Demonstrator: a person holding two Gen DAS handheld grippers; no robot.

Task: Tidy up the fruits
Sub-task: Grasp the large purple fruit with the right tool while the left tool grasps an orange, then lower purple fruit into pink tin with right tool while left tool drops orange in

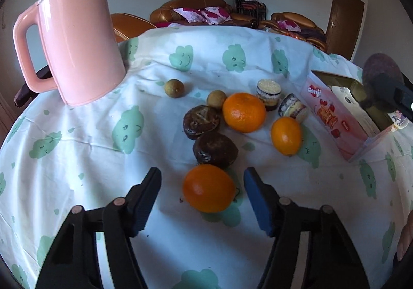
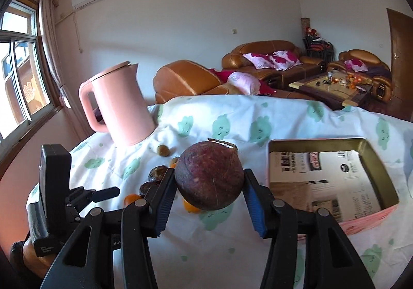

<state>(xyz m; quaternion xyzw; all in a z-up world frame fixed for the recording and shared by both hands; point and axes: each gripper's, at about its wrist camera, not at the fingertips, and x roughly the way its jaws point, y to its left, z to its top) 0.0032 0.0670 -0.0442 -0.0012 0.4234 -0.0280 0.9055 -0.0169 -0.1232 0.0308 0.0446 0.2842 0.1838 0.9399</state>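
Cloud-print tablecloth [image 1: 77,160]: fruit pile at centre. Right gripper [image 2: 209,183] pinches purple fruit [image 2: 209,175], raised; open box [image 2: 330,178] at 3 o'clock; carry level, release low inside. Left gripper [image 1: 202,185], jaws spread, straddles orange [image 1: 208,187] without contact; centre pads before squeezing.

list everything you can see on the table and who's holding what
kettle: 1, pink, far left of the table
oranges: 3, orange, centre; the nearest sits between the left claw's open fingers
dark brown fruits: 2, centre
small round fruits: 2, olive-brown, behind the cluster
layered cakes: 2, cream and dark, beside the box
box: 1, pink outside, gold inside, open, right
purple fruit: 1, lifted off the table
tablecloth: 1, white with green prints
left claw: open
right claw: shut on the purple fruit
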